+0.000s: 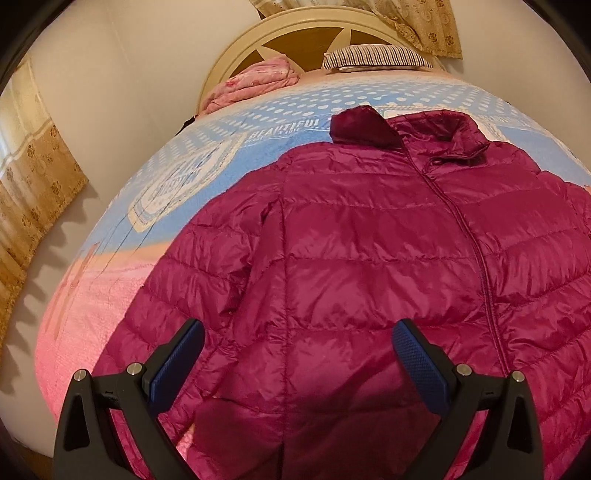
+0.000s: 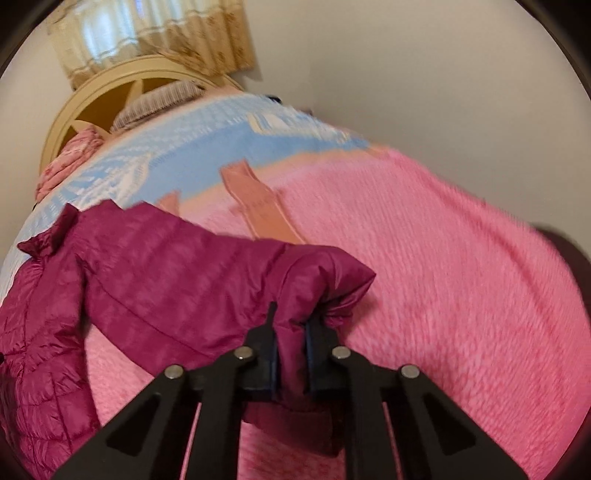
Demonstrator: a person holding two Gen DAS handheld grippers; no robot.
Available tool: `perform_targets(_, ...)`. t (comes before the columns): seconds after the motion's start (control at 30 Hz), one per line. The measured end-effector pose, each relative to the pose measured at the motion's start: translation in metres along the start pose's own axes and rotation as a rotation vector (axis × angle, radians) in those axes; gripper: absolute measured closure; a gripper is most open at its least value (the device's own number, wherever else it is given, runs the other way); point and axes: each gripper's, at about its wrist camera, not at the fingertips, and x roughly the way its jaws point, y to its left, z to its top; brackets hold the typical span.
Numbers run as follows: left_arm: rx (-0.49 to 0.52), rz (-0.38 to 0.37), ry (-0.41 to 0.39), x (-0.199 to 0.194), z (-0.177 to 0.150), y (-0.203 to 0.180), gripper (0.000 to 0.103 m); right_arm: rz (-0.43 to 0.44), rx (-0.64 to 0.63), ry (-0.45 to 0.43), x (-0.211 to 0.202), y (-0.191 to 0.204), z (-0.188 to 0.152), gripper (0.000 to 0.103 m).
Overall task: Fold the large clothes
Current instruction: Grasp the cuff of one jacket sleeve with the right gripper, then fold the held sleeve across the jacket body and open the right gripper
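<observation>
A magenta puffer jacket [image 1: 369, 258] lies on the pink-and-blue bedspread [image 2: 443, 277]; the left gripper [image 1: 297, 354] gapes wide and empty, and the right gripper [image 2: 290, 354] pinches its sleeve [image 2: 221, 280] near the cream headboard [image 1: 295, 33].

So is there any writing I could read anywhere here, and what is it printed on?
"BEAUTIFUL": white capitals on the blue part of the bedspread, left of the jacket collar.
Smaller line just beneath it: too small to read.
Lettering in the white emblem on the bedspread: too distorted to read.
Right wrist view: blurred, nothing legible.
</observation>
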Motion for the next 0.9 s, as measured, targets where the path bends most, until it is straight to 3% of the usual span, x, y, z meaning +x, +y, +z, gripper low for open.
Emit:
perform_targets(0.4, -0.041, 0.044, -0.027, 0.004, 0.014, 0.042, 0.001, 0.108, -0.293, -0.158, -0.058, 0.142, 0.041, 0.091)
perform_targets(0.7, -0.101, 0.094, -0.008, 0.03, 0.016, 0.087, 0.001, 0.194, -0.448, -0.15, -0.049, 0.246, 0.03, 0.091)
perform_targets(0.9, -0.15, 0.123, 0.012, 0.048, 0.012, 0.115, 0.001, 0.259, -0.548, -0.135, -0.051, 0.316, 0.003, 0.091)
